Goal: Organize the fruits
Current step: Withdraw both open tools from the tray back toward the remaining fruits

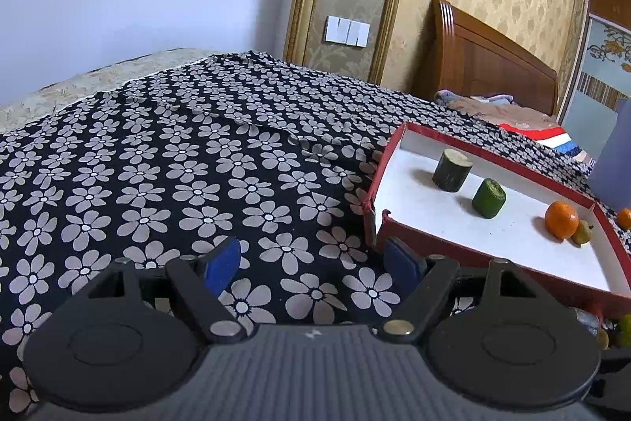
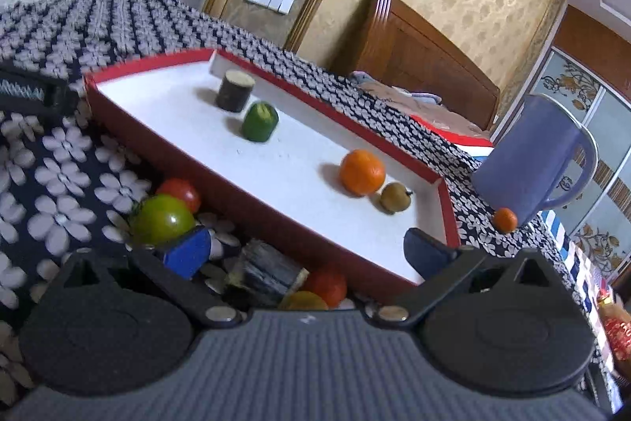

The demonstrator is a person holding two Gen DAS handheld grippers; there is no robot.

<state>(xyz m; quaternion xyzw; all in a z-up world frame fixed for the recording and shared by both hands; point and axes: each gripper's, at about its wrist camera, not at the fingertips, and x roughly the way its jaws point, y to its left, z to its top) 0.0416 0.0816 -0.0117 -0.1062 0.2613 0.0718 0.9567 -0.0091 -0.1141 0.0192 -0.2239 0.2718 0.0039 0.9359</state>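
A red-rimmed white tray point(image 2: 272, 223) point(image 1: 434, 243) lies on the flowered cloth. In it sit a dark cylinder piece point(image 2: 234, 90) point(image 1: 452, 170), a green piece point(image 2: 259, 121) point(image 1: 489, 198), an orange point(image 2: 362, 171) point(image 1: 561, 219) and a small brownish pear point(image 2: 395, 197) point(image 1: 583, 232). In front of the tray lie a green tomato point(image 2: 162, 219), a red tomato point(image 2: 181, 193), a dark chunk point(image 2: 265, 273), a red-orange fruit point(image 2: 326, 285) and a yellow one point(image 2: 303, 300). My right gripper point(image 2: 307, 251) is open above these. My left gripper point(image 1: 313, 263) is open and empty over the cloth, left of the tray.
A blue-grey pitcher point(image 2: 532, 160) stands right of the tray with a small orange point(image 2: 505, 219) at its base. A wooden headboard point(image 2: 414, 42) and bedding lie behind. The left gripper's body point(image 2: 31, 89) shows at the far left of the right wrist view.
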